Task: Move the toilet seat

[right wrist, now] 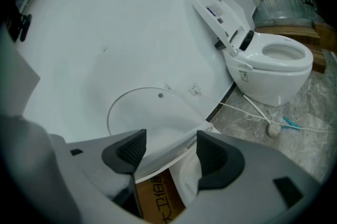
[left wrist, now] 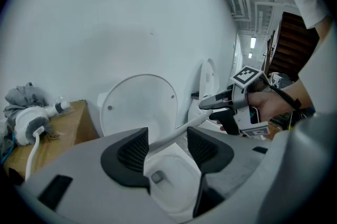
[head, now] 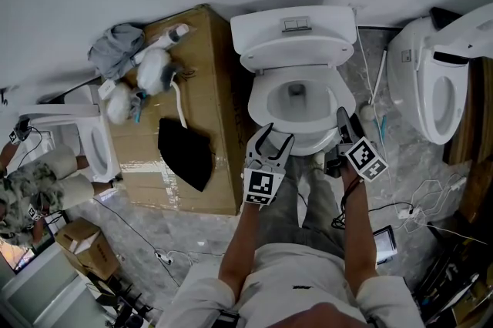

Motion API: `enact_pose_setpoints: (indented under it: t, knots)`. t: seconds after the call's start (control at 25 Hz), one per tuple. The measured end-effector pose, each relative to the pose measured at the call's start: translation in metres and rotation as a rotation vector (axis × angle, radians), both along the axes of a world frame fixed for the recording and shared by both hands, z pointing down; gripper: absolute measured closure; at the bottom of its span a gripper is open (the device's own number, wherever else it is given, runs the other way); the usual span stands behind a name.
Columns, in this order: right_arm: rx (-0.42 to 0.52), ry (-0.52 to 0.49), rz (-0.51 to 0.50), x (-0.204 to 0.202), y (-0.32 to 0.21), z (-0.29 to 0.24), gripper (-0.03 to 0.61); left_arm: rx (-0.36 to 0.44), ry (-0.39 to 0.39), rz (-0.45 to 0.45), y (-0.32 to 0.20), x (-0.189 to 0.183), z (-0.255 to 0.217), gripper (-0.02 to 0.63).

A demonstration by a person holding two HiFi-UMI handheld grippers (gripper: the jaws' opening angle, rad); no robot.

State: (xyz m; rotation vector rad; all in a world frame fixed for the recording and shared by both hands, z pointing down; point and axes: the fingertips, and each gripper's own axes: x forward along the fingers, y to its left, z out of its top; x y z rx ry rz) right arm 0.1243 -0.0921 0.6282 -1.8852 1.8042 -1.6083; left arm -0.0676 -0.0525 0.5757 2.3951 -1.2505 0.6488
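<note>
Over the toilet bowl (head: 279, 109), you stand with both tongs set on the front of the toilet seat (head: 257, 99). Your left tongs (head: 272, 135) are closed to a middling gap on the seat's front-left edge, and the white rim runs slantwise between the ribbed black pads. Your right tongs (head: 342, 121) grip the right-hand edge a little wider, and the rim crosses from pad to pad there too, with the bowl showing beneath it. The seat sits at the bowl, held on both sides, while the round lid (left wrist: 139, 104) stands upright against the white wall behind it. A cardboard box (head: 208, 34) stands just beside the toilet on your left, carrying a black cloth (head: 185, 153). A second toilet (head: 431, 92) stands off to your right on the marbled floor (head: 192, 242).
</note>
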Motion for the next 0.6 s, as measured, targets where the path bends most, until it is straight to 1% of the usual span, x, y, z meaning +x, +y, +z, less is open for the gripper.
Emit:
enact_pose_setpoints:
  t: [0.32, 0.6]
  knots:
    - [0.088, 0.099, -0.155, -0.009, -0.009, -0.030, 0.275, 0.022, 0.012, -0.029, -0.020, -0.001, -0.010, 0.370]
    - [0.176, 0.244, -0.331, -0.024, -0.015, -0.053, 0.275, 0.031, 0.022, -0.042, -0.033, -0.003, -0.015, 0.373]
